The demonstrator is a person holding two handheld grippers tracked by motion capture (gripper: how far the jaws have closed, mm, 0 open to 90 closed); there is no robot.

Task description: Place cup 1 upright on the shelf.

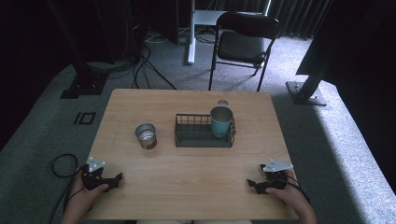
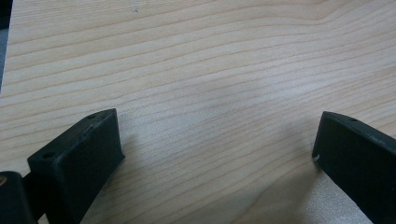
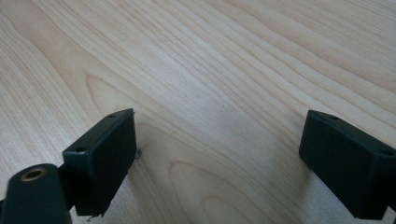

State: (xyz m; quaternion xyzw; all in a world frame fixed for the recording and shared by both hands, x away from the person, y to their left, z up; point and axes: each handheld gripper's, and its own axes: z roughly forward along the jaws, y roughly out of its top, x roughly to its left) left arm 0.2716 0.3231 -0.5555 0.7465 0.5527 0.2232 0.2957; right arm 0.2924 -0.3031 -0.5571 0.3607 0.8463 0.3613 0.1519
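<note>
Two claws resting at near table edge in high view: my left claw (image 1: 116,179), my right claw (image 1: 253,184), both gaping, holding nothing. One tin (image 1: 145,136) standing left of one basket (image 1: 204,139); one cup (image 1: 221,121) sitting inside basket's right end.

Left gripper view: jaws spread over bare table (image 2: 210,70).

Right gripper view: same.

Risk: I'm judging tin may tip if clipped off-centre.

Dim room, daylight from the far right, soft-focus close views

In the high view, the pale wooden table (image 1: 187,177) is evenly lit while the room beyond it falls to black; bright light strikes the grey carpet (image 1: 327,126) right of the table. Both gripper views are sharp on the wood grain, blurred on the near black jaws, which cast faint soft shadows.
</note>
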